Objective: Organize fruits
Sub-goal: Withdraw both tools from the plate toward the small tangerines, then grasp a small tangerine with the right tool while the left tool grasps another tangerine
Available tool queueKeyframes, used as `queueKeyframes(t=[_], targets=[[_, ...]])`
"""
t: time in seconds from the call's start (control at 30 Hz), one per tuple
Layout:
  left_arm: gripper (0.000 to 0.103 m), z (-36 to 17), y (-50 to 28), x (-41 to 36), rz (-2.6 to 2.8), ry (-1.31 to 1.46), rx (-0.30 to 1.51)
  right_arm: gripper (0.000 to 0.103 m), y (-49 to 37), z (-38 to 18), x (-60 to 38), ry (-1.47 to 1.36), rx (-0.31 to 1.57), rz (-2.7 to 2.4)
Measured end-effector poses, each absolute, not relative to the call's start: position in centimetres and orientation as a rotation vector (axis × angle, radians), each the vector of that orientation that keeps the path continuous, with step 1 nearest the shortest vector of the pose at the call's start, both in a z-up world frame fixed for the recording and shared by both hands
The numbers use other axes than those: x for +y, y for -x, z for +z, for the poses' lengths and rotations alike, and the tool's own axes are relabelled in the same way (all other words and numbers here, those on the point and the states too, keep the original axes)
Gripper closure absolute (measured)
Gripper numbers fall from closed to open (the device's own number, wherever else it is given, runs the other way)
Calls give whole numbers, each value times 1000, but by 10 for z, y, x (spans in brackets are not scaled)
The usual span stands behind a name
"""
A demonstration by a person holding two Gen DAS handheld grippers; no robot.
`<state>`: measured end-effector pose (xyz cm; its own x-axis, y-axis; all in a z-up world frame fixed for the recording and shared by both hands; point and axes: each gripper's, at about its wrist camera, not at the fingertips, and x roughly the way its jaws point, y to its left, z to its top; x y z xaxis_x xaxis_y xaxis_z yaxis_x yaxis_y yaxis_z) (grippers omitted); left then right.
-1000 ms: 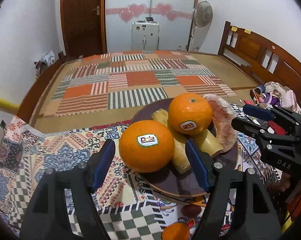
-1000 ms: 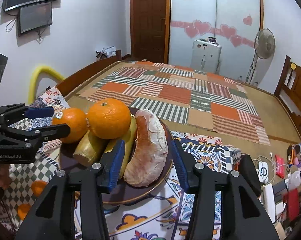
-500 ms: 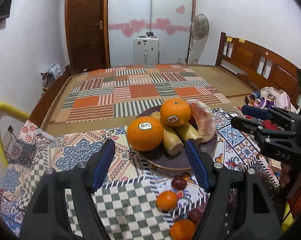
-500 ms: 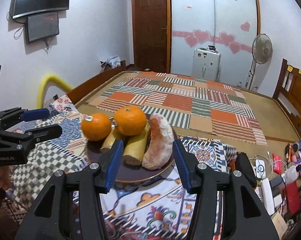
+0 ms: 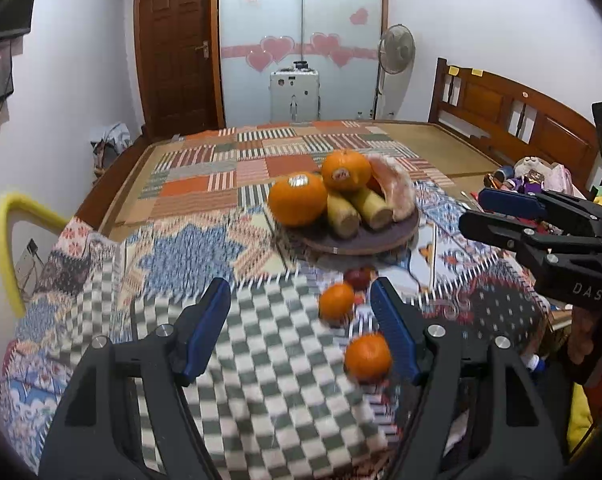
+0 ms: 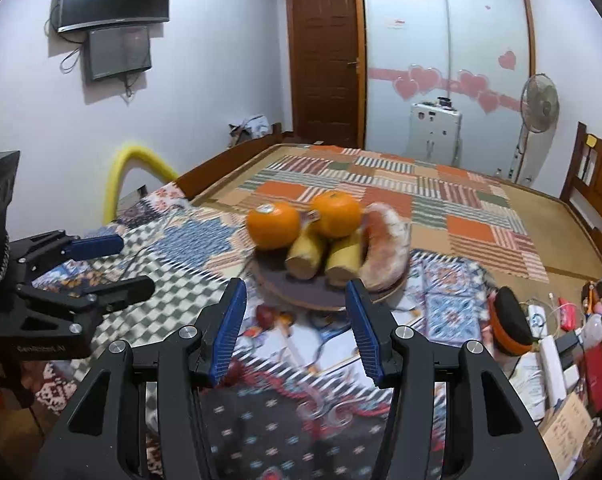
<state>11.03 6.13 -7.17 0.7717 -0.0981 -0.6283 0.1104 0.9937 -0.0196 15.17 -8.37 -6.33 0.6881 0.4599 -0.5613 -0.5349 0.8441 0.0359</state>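
A dark round plate (image 5: 385, 238) (image 6: 301, 294) holds two large oranges (image 5: 297, 199) (image 6: 273, 226), two yellow banana pieces (image 5: 342, 216) (image 6: 305, 254) and a pinkish grapefruit segment (image 5: 395, 190) (image 6: 385, 248). Two small mandarins (image 5: 336, 300) (image 5: 368, 357) and a small dark red fruit (image 5: 357, 278) (image 6: 265, 315) lie on the cloth in front of the plate. My left gripper (image 5: 301, 330) is open and empty above the checked cloth. My right gripper (image 6: 295, 330) is open and empty, short of the plate.
The patterned tablecloth (image 5: 113, 276) covers the table. Behind it is a bed with a patchwork mat (image 5: 237, 164) and wooden headboard (image 5: 501, 116). Clutter lies at the right (image 6: 557, 332). A yellow foam-padded bar (image 5: 5, 236) stands at the left.
Both grippers have pulled back and up from the plate; the fruit looks smaller and farther. The small mandarins and dark fruit have come into the left wrist view.
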Motion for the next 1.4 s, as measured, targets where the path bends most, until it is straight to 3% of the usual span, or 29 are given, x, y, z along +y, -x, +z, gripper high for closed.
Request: queueKeyframes(t=[0.7, 0.83, 1.4], targets=[[38, -118, -62, 93, -73, -15, 782, 58, -139, -137, -18, 187, 742, 712], [40, -122, -63, 93, -76, -9, 790, 70, -142, -136, -19, 186, 743, 705], [40, -112, -107, 61, -155, 3, 784, 71, -160, -103, -79, 110, 660, 610]])
